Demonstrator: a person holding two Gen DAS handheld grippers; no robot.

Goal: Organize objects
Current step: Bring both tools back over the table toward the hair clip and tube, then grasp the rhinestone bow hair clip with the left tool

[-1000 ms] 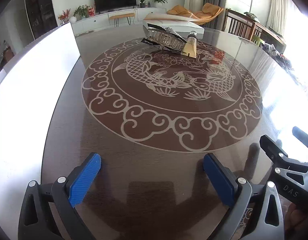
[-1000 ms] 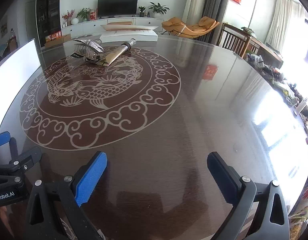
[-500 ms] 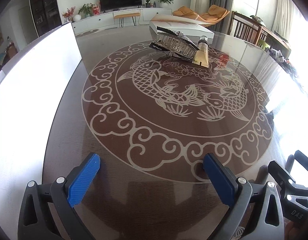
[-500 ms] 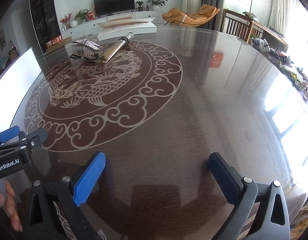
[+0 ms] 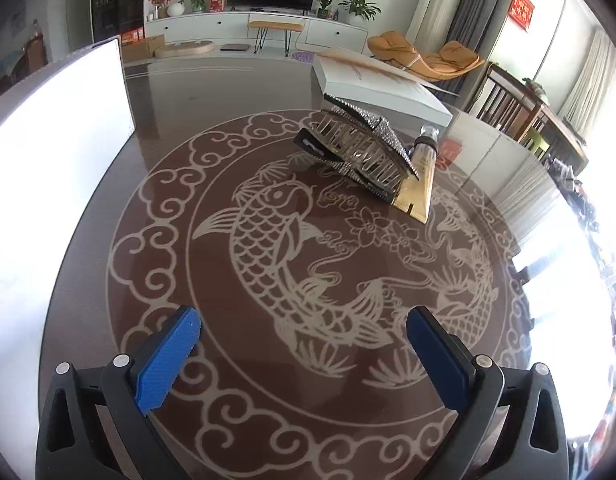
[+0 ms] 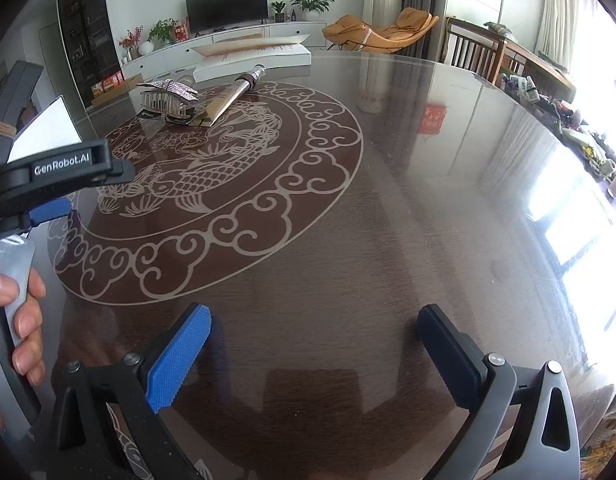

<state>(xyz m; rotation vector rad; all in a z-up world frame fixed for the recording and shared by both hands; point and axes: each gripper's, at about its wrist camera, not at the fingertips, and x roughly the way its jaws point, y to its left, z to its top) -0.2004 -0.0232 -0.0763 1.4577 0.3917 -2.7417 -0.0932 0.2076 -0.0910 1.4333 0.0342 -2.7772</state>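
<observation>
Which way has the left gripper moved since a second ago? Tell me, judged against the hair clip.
Yes. The left gripper has advanced toward the hair clip and gold tube, which now sit lower and larger in its view. Its jaws are open.

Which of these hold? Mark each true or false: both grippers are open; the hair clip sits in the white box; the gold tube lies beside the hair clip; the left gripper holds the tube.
1. Both the left gripper and right gripper are open. True.
2. The hair clip sits in the white box. False: it lies on the table.
3. The gold tube lies beside the hair clip. True.
4. The left gripper holds the tube. False: it holds nothing.
</observation>
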